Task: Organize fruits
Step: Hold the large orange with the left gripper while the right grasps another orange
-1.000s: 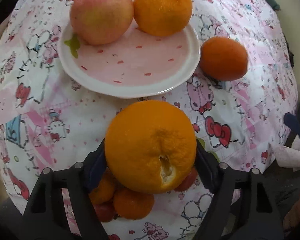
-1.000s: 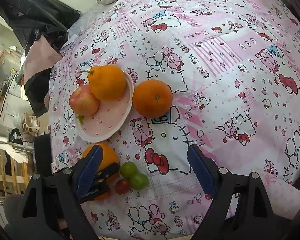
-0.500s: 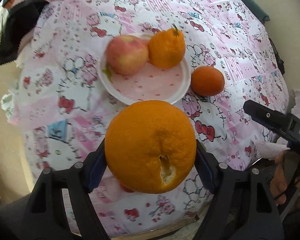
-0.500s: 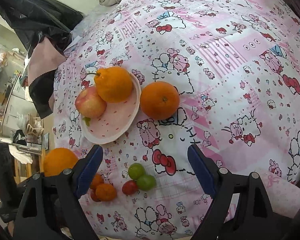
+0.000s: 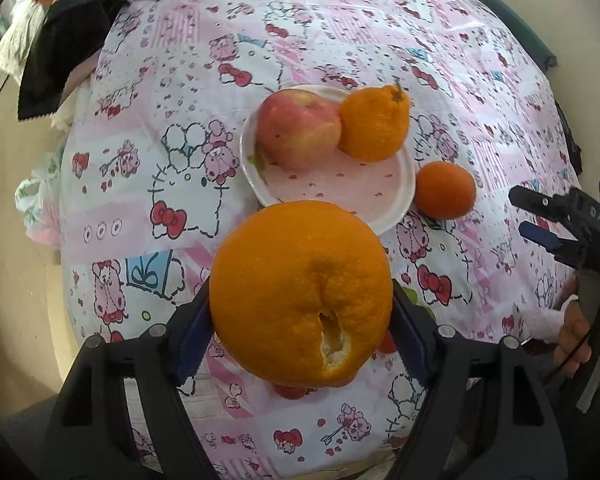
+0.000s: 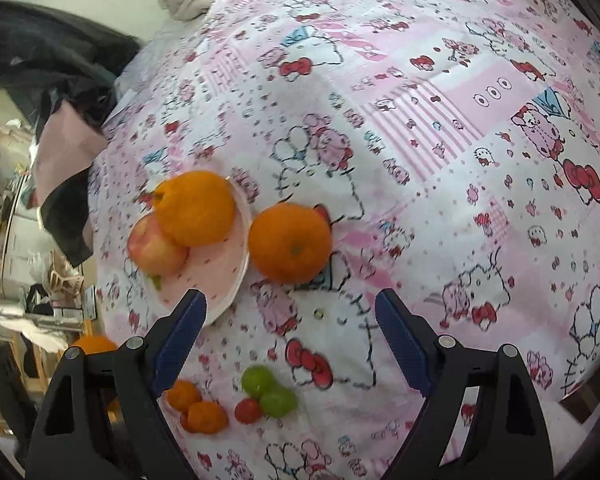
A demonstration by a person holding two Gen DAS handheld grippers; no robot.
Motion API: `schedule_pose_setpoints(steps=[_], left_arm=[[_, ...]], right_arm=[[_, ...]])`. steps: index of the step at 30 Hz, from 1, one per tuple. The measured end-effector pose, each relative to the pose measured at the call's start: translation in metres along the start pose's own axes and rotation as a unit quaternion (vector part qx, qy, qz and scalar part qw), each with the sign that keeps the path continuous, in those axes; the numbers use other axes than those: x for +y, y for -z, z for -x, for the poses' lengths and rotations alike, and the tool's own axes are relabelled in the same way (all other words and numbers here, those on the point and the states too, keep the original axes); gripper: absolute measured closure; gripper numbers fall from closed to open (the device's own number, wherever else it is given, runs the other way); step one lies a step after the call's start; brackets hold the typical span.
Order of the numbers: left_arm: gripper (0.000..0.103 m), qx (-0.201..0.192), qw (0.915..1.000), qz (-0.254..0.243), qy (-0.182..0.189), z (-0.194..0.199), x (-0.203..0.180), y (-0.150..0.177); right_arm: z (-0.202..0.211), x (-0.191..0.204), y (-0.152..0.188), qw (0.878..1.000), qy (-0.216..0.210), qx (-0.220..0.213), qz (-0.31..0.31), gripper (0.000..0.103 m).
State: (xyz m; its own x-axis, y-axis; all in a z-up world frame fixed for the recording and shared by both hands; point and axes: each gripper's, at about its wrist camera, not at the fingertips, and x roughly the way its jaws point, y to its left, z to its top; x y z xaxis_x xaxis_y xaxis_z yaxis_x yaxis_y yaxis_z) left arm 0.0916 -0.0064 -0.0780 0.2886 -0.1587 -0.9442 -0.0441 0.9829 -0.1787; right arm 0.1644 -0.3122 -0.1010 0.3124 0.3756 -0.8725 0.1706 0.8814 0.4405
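Worktop (image 6: 440, 120) under pink cartoon-print cloth: broad staging ground for sorting.

Plate (image 5: 396, 200) at centre of left wrist view; apple (image 5: 296, 132) and knobbly stemmed citrus (image 5: 374, 124) crowd its 12 o'clock rim, near half bare, likely kept for more fruit.

Large orange (image 5: 300, 292), split at navel, clamped between fingers of left gripper (image 5: 300, 320), hanging clear above cloth at plate's 6 o'clock; judged bound for plate.

Loose orange (image 6: 290, 244) on cloth touching plate's edge, 3 o'clock side.

Right gripper (image 6: 290, 340): fingers spread wide, nothing between, aimed toward loose orange.

Small mandarins (image 6: 196, 408), green fruits (image 6: 268, 390), cherry tomato (image 6: 247, 410) clustered 6 o'clock, unsorted.
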Motion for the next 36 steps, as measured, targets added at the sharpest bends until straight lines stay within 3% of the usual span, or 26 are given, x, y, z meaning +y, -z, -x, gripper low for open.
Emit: schedule_pose_setpoints(steps=[9, 17, 22, 24, 28, 36], left_arm=[[0.027, 0.004, 0.9993, 0.036, -0.005, -0.007, 0.017, -0.006], [0.027, 0.004, 0.9988, 0.049, 0.004, -0.007, 0.020, -0.011], [0.027, 0.005, 0.9989, 0.044, 0.014, -0.007, 0.017, -0.012], [0.027, 0.004, 0.9990, 0.042, 0.015, -0.006, 0.016, -0.013], [0.027, 0.001, 0.9989, 0.044, 0.017, -0.005, 0.017, -0.012], [0.027, 0.006, 0.9986, 0.052, -0.001, -0.012, 0.025, -0.011]], right_arm=[[-0.030, -0.005, -0.035, 0.999, -0.010, 0.013, -0.034, 0.014], [-0.077, 0.020, -0.027, 0.996, 0.034, 0.076, 0.016, 0.014], [-0.097, 0.019, -0.022, 0.994, 0.033, 0.099, 0.011, 0.014], [-0.101, 0.014, -0.023, 0.994, 0.036, 0.098, 0.005, 0.016], [-0.108, 0.013, -0.025, 0.994, 0.024, 0.102, 0.002, 0.028], [-0.092, 0.018, -0.022, 0.996, 0.035, 0.078, 0.033, 0.031]])
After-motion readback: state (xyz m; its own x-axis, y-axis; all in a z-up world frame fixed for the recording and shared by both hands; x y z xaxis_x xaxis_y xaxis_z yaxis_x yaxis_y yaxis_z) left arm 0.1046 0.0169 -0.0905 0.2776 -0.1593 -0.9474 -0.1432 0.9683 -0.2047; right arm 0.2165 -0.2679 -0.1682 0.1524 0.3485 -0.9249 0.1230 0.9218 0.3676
